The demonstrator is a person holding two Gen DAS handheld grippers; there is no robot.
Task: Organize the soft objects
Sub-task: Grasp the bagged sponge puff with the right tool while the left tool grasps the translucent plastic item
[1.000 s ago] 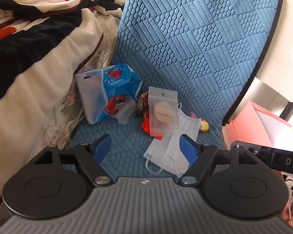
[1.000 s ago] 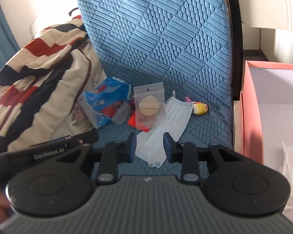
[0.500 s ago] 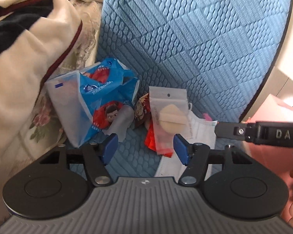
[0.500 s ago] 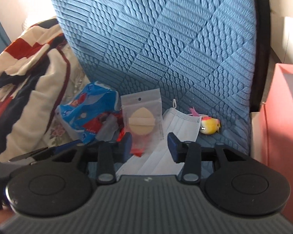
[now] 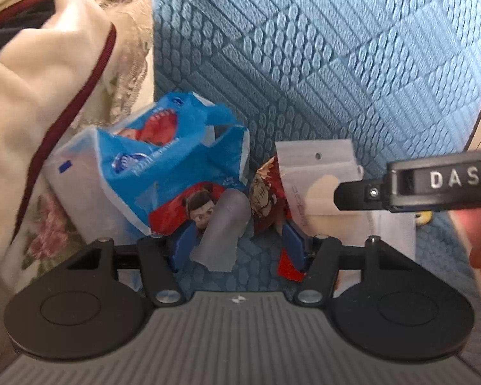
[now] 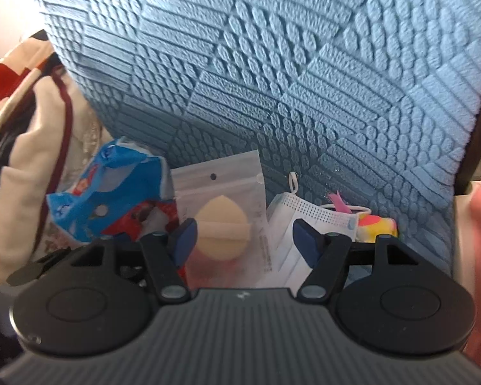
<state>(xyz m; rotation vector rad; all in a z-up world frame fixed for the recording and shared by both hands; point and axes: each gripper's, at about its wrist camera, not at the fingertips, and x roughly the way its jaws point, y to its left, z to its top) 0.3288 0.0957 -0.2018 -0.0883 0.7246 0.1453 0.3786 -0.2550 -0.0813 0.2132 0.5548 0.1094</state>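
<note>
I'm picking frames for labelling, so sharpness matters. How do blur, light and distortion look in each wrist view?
Left wrist view: the striped blanket at the left edge is smeared, the blue tissue pack fairly sharp, the top right corner washed out. Right wrist view: soft all over, the face mask print still readable, the blue cushion brightly lit. Both bulge with fisheye curvature.

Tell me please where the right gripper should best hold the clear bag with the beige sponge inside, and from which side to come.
Grip the clear sponge bag on its flat side edges, around the beige sponge, coming straight from the front. It leans nearly upright against the blue cushion, face toward the camera, and the open right gripper already straddles it. The face mask lies close on the right, so probably close carefully.
</note>
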